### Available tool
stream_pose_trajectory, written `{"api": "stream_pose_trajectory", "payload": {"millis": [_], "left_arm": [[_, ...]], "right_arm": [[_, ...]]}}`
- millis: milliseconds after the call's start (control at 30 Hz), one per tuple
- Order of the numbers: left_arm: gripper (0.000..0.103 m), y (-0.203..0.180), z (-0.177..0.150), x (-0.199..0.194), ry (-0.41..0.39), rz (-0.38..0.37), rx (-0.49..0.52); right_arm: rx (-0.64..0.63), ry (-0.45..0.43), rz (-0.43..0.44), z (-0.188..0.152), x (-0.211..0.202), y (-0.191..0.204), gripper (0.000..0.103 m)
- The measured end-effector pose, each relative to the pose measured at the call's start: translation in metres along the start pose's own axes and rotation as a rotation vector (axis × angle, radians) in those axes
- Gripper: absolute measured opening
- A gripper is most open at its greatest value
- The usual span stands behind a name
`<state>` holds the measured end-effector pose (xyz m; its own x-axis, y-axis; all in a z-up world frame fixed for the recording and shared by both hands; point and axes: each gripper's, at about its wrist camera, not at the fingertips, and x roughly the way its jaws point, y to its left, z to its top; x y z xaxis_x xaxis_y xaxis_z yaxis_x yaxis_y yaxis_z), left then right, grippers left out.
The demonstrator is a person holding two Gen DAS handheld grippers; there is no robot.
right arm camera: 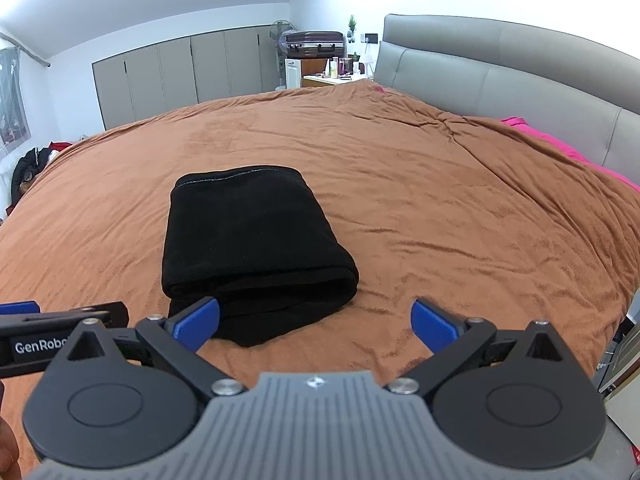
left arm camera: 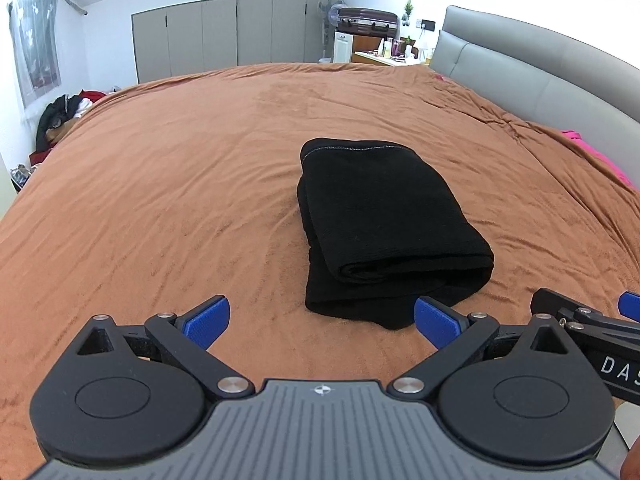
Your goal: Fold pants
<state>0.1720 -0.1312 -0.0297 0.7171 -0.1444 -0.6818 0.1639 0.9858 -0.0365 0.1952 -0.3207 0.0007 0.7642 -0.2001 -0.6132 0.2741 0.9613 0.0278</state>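
Left wrist view: the left gripper [left arm camera: 322,322] sits at the bottom of the frame with its blue pads [left arm camera: 208,322] spread wide and nothing between them. The black pants [left arm camera: 384,224] lie folded into a thick stack right of centre on the brown bedspread [left arm camera: 160,200], with a stitched edge on the far side and rounded folds on the near side. The right-hand pad overlaps the stack's near corner in the picture; contact cannot be confirmed. Part of the right gripper [left arm camera: 592,320] enters at the lower right edge. A grey headboard [left arm camera: 540,68] runs along the upper right, grey wardrobe doors [left arm camera: 224,36] along the upper centre, and a suitcase [left arm camera: 368,20] beside them.

Right wrist view: the right gripper [right arm camera: 316,322] is likewise spread, holding nothing. The folded pants lie left of centre, their near fold just beyond the left-hand pad [right arm camera: 196,322]. Part of the left gripper shows at the lower left edge. A strip of pink cloth [right arm camera: 560,140] lies at the right, against the headboard.
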Motion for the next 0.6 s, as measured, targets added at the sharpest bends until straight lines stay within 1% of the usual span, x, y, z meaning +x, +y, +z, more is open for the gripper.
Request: {"api": "stream_pose_trajectory", "payload": {"millis": [600], "left_arm": [[0.103, -0.0013, -0.0008, 0.0030, 0.001, 0.001, 0.006]], "right_arm": [[0.009, 0.010, -0.005, 0.0009, -0.0039, -0.0016, 0.098]]}}
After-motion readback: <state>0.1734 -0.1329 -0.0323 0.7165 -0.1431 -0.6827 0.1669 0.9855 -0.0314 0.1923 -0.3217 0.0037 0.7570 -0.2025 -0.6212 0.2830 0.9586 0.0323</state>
